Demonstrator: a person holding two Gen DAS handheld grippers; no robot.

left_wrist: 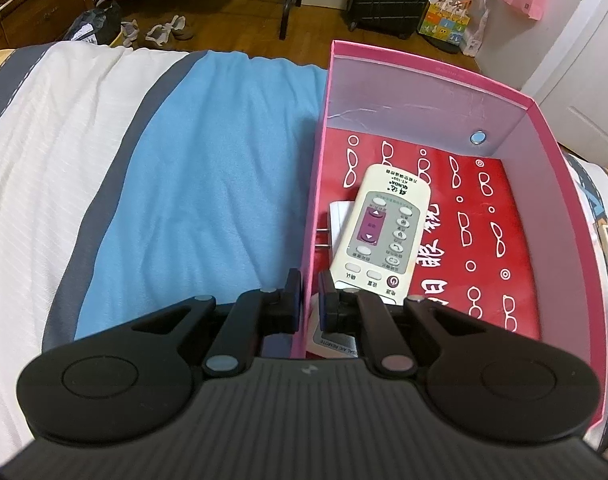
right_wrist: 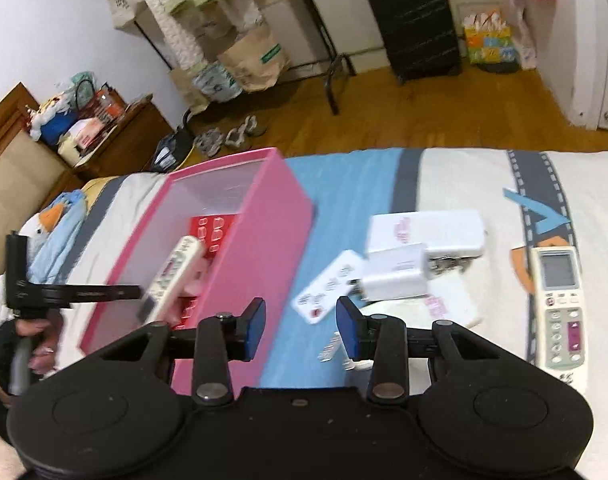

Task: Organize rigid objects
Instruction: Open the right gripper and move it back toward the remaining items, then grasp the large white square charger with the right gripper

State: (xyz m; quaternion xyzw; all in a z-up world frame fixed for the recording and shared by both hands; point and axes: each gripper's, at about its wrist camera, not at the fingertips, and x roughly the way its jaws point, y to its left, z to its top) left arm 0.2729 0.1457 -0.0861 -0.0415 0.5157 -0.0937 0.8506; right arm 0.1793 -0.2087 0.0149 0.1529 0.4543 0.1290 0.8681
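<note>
My left wrist camera looks steeply down along its fingers, close over the near wall of the pink box (left_wrist: 424, 80), so I see straight into it, with the bed (left_wrist: 191, 184) to the left and the floor beyond. My right wrist camera sits higher and further back, tilted less, facing across the bed (right_wrist: 456, 176) toward the suitcase (right_wrist: 416, 24). Both views share the box (right_wrist: 263, 216), the remote (left_wrist: 384, 224) inside it (right_wrist: 175, 276), the blue stripe and the far wall.

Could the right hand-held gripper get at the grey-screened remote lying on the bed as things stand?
Probably yes. The right hand-held gripper is open and empty, and the remote lies flat on the bedspread off to its side, with nothing on top of it; the white chargers lie clear of it.
</note>
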